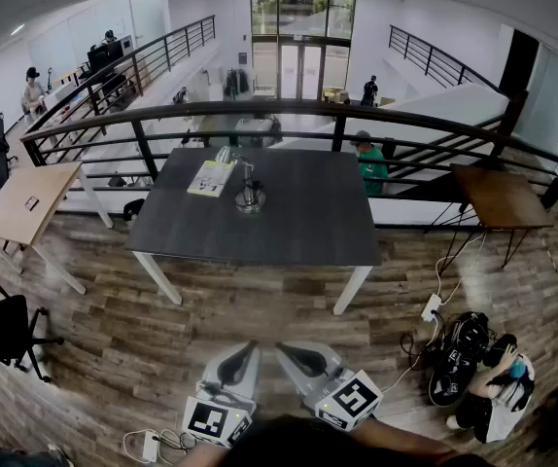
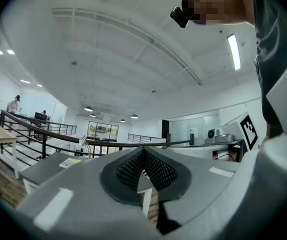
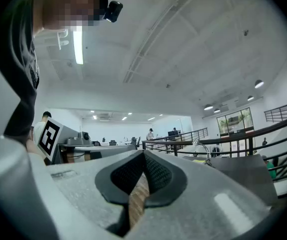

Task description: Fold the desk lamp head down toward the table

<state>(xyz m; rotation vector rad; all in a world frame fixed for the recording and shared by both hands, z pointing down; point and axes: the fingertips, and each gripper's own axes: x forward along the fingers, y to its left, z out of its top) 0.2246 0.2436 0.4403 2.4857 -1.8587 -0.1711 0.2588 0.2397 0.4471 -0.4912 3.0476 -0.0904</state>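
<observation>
**Head view.** A dark worktop stands at frame centre on a wood-plank floor, with a curved black railing behind it. The desk lamp stands on the worktop's left-centre part. Its arm rises from a round base, just right of a yellow-and-white leaflet. The left gripper and right gripper sit at the bottom edge, well apart from the worktop, with their tips angled toward each other. Only this view shows that separation.

**Left gripper view.** The ribbed fingers are closed tip to tip with nothing between them, a detail too small to read from the head view. The lamp appears small at middle left, above the worktop's near corner.

**Right gripper view.** The fingers are likewise closed and empty, and floor planks show through the slit below their tips. Here the lamp lies at middle right, beyond the worktop edge.
</observation>
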